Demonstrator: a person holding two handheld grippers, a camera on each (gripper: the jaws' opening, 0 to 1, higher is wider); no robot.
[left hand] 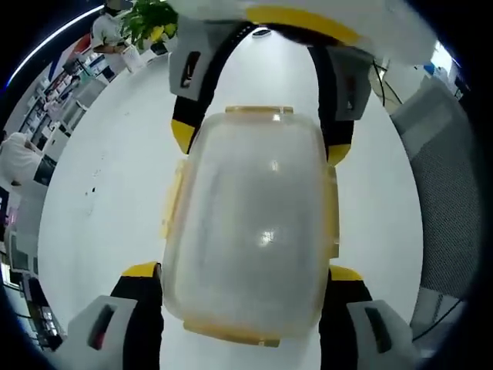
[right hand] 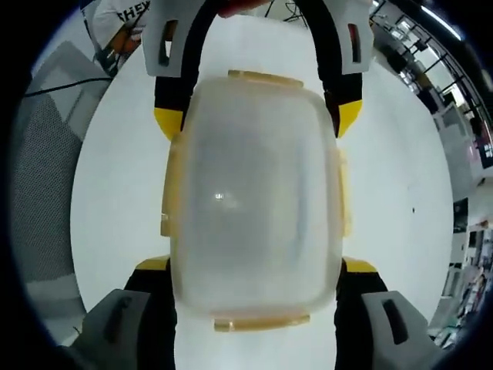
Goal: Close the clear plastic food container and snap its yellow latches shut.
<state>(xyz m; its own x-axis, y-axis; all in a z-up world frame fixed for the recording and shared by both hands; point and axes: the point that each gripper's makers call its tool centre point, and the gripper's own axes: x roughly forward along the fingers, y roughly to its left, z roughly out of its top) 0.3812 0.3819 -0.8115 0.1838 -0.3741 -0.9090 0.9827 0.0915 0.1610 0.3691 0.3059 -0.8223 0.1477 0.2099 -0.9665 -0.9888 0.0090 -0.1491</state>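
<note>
The clear plastic food container point(left hand: 254, 231) lies on a white table with its lid on top. Yellow latches show on its long sides point(left hand: 172, 204) and at both short ends. My left gripper point(left hand: 243, 271) straddles the near end, jaws spread wide with one yellow tip close against each side. From the far end my right gripper point(left hand: 260, 144) straddles the container the same way. In the right gripper view the container point(right hand: 254, 200) sits between my right gripper point(right hand: 256, 264) below and my left gripper point(right hand: 253, 119) above. I cannot tell whether the tips press the walls.
The white table point(left hand: 100, 208) stretches around the container. A grey mesh chair back point(left hand: 447, 193) stands beside the table, also seen as grey mesh point(right hand: 46, 193). A green plant point(left hand: 150, 19) and shelves lie far off, and a person point(left hand: 19, 158) is in the background.
</note>
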